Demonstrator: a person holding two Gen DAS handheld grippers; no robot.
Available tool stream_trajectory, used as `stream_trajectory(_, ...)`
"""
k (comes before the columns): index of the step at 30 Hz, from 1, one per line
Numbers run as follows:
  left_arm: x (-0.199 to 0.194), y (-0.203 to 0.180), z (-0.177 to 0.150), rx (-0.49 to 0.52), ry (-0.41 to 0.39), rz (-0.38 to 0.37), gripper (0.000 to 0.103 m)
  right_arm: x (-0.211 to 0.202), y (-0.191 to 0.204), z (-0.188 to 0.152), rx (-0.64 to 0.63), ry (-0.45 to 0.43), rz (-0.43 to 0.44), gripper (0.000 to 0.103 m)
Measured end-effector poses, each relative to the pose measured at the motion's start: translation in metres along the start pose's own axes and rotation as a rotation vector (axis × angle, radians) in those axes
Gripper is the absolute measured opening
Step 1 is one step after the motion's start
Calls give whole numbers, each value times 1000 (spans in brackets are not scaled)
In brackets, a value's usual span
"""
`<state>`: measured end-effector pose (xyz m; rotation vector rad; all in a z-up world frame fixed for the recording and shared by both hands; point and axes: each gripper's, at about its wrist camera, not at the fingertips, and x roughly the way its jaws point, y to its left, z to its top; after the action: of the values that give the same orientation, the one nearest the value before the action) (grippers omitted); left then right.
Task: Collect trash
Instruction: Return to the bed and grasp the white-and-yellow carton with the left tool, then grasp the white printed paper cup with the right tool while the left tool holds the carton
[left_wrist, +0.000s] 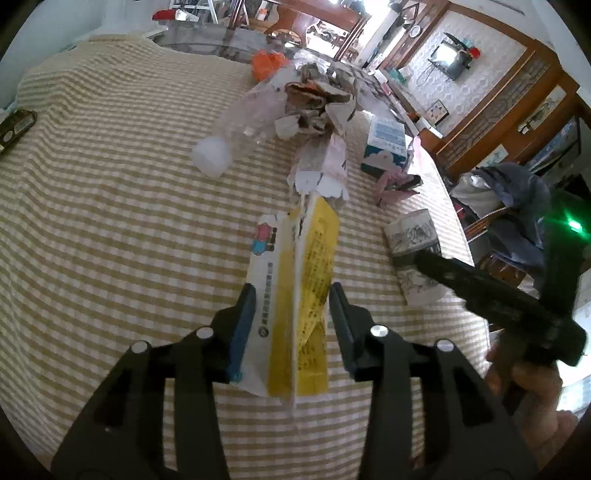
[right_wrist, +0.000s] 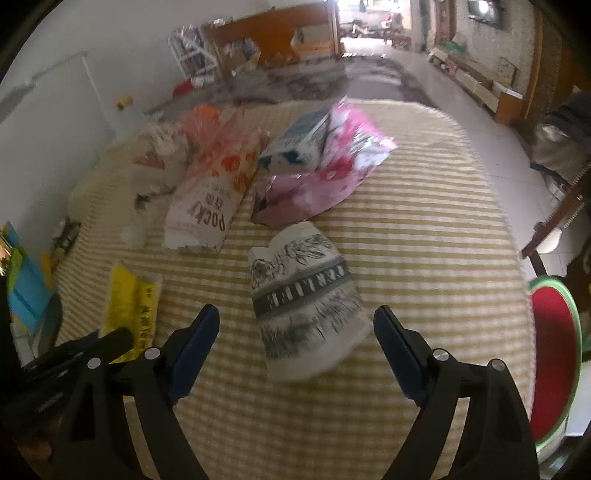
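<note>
In the left wrist view we see the left hand-held gripper (left_wrist: 291, 295) at the lower centre of the frame, its two fingers standing on either side of a flattened yellow and white carton (left_wrist: 295, 295). The carton lies between them on the checked cloth of the surface (left_wrist: 110, 221); both pads look to be at its edges, but we cannot tell whether they press on it. Further up the frame lies a clear plastic bottle (left_wrist: 240, 125) with a white cap, and beside it, towards the upper centre, a heap of torn cardboard and paper (left_wrist: 317, 103). To the right of the heap stands a blue and white box (left_wrist: 386, 144), with a crumpled pink wrapper (left_wrist: 395, 182) just below it. At the right edge the other gripper reaches in, dark and blurred, over a paper cup.

In the right wrist view the right hand-held gripper (right_wrist: 295, 321) sits at the bottom centre with its fingers spread wide and released, nothing clamped. A crushed paper cup (right_wrist: 303, 295) with black and white print lies on the cloth between and just beyond the fingertips, touching neither. Above it in the frame we see a pink foil bag (right_wrist: 325, 173), and to the left a white Pocky packet (right_wrist: 207, 206). The yellow carton shows at the lower left. A red watermelon-patterned stool (right_wrist: 552, 354) sits at the right edge.
</note>
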<state>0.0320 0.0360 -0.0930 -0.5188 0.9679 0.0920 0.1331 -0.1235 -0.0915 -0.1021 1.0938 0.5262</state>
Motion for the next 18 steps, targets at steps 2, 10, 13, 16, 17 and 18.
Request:
stream_trajectory(2,1,0,1,-5,-4,-13,48,8,0,4,1,20,25,87)
stream_trajectory(10,7,-7,2,31,-11,9,56,13,-5,7,31,28,37,70)
stream_trajectory(13,8,-7,3,35,-9,22,60,6,-10,2,59,18,63,69)
stream_trajectory(16,11,-5,3,19,-3,16,61,3,-9,-3,66,33,78,69)
stream_trajectory(17,11,-4,3,14,1,14,61,1,-7,-5,62,39,78,69)
stream_trajectory(18,11,-3,3,13,2,16,61,0,-6,-7,57,43,77,70)
